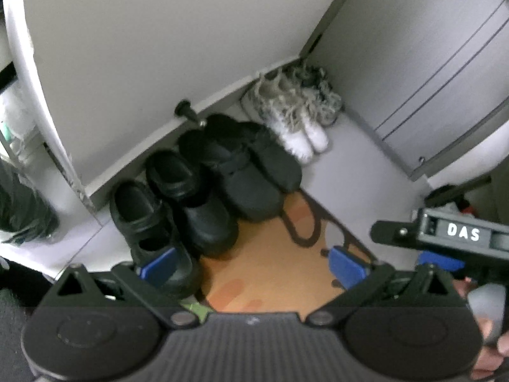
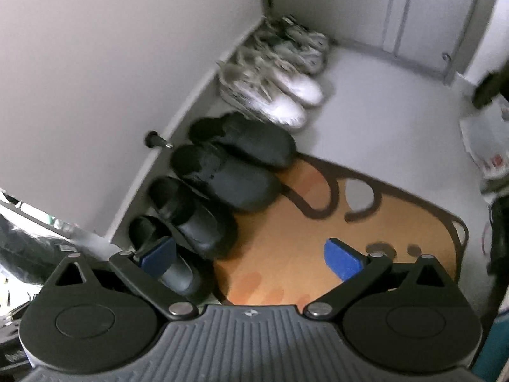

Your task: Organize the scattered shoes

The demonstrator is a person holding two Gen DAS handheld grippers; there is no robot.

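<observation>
Several shoes stand in a row along the grey wall, toes pointing out. Nearest are two glossy black clogs (image 1: 149,232) (image 2: 191,219), then two matte black slippers (image 1: 241,172) (image 2: 229,172), then a pair of white and grey sneakers (image 1: 299,114) (image 2: 276,76) in the corner. My left gripper (image 1: 253,267) hangs open above the orange mat, its left pad over the nearest clog's toe. My right gripper (image 2: 251,256) is open too and holds nothing, with its left pad over the nearest clog; its black body (image 1: 445,235) also shows at the right of the left wrist view.
An orange floor mat (image 1: 270,261) (image 2: 302,232) with dark swirls lies before the shoes. A black door stopper (image 1: 187,111) (image 2: 156,140) juts from the wall's base. Closet doors (image 1: 429,63) close the corner. A white bag (image 2: 486,146) lies at the right. A hand (image 1: 490,334) shows at the lower right.
</observation>
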